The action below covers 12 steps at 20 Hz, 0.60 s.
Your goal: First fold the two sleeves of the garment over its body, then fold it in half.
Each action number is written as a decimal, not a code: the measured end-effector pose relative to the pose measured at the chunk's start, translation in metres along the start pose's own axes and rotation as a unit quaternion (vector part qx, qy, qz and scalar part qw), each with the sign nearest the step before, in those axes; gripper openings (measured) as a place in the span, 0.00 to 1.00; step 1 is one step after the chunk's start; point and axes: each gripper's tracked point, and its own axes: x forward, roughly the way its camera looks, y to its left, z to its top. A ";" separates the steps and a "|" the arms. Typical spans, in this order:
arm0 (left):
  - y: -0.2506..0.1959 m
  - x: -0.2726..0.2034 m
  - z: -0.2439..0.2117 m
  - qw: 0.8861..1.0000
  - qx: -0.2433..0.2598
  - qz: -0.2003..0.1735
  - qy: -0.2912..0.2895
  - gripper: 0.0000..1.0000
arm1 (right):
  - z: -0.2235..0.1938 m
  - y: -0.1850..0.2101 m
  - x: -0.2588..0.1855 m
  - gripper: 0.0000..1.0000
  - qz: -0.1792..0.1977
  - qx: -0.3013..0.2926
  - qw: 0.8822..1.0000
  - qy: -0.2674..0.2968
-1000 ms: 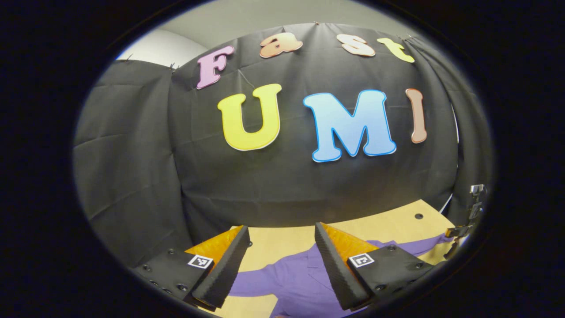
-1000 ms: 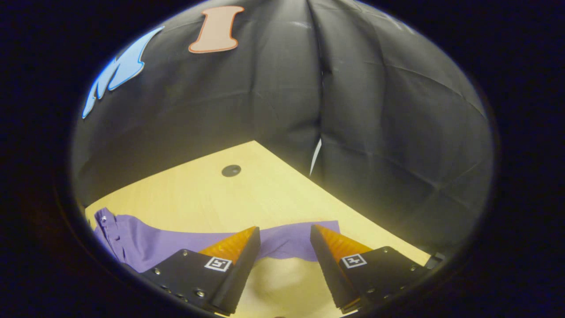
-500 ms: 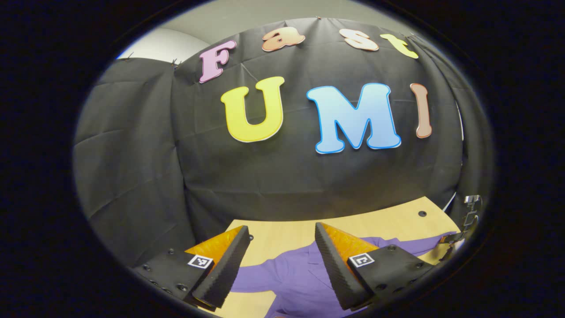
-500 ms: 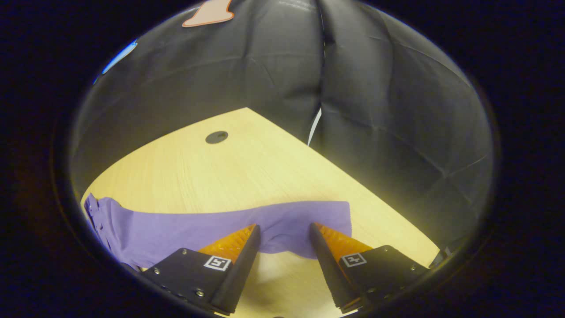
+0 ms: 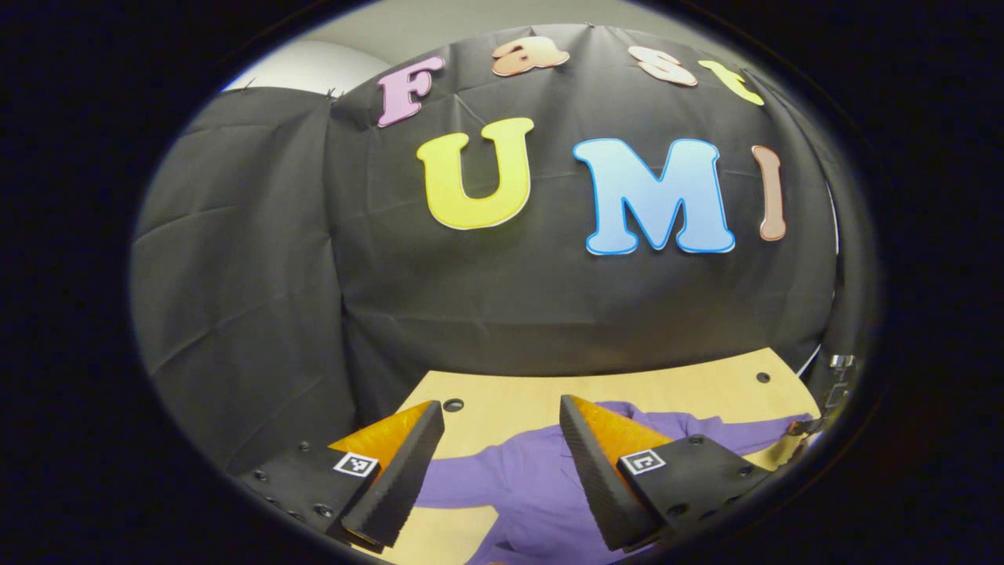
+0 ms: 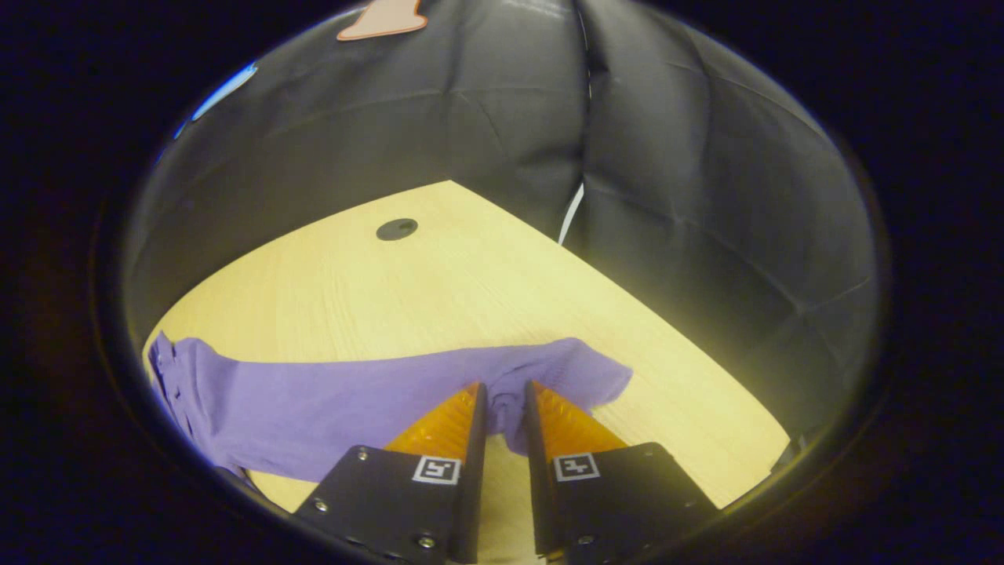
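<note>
The right claw (image 6: 503, 400) has just drawn its two fingers in from wide apart to nearly together, and a bunched ridge of purple cloth now sits pinched between them: it is clamped on the right sleeve (image 6: 541, 380) of the garment, close to the cuff end. Half a second ago the same sleeve lay flat under spread fingers; now the fabric puckers at the grip. I judge this to be the start of the first sleeve fold, with the sleeve caught but not yet lifted or carried over the body.

Outward from that grip, the sleeve runs leftward in the right gripper view across the pale wooden desk (image 6: 471, 282) toward the shirt's body. A dark round hole (image 6: 397, 229) sits in the desk farther back, near the black cloth wall.

The left claw (image 5: 502, 455) has its fingers well apart and holds nothing. It hovers above the purple shirt (image 5: 525, 486), which lies spread flat on the desk with its left sleeve (image 5: 451, 486) stretched out to the side. Its view has shifted a little, so more desk shows past the collar than before. At the far right edge of that view a metal part of the other gripper shows dimly.

As for writing, I can make out no brand or label on the shirt. The claws carry small square black-and-white marker tags (image 6: 437, 469), which are patterns, not text.
</note>
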 end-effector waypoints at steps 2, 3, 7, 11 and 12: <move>0.004 -0.001 -0.002 1.000 0.000 0.001 0.002 0.94 | 0.000 -0.001 0.000 0.29 -0.003 0.000 1.000 0.010; 0.006 -0.001 -0.003 1.000 0.002 0.002 0.003 0.94 | 0.004 0.002 0.000 0.29 0.000 0.010 1.000 0.001; 0.015 -0.003 -0.008 1.000 -0.001 0.007 0.005 0.94 | 0.003 0.003 -0.003 0.03 -0.015 0.005 1.000 0.012; 0.024 -0.003 -0.008 1.000 0.004 0.011 0.003 0.94 | 0.005 0.006 -0.004 0.02 -0.010 0.034 0.999 0.027; 0.027 -0.002 -0.007 1.000 0.005 0.012 0.002 0.94 | 0.008 0.006 -0.005 0.02 -0.007 0.045 0.999 0.026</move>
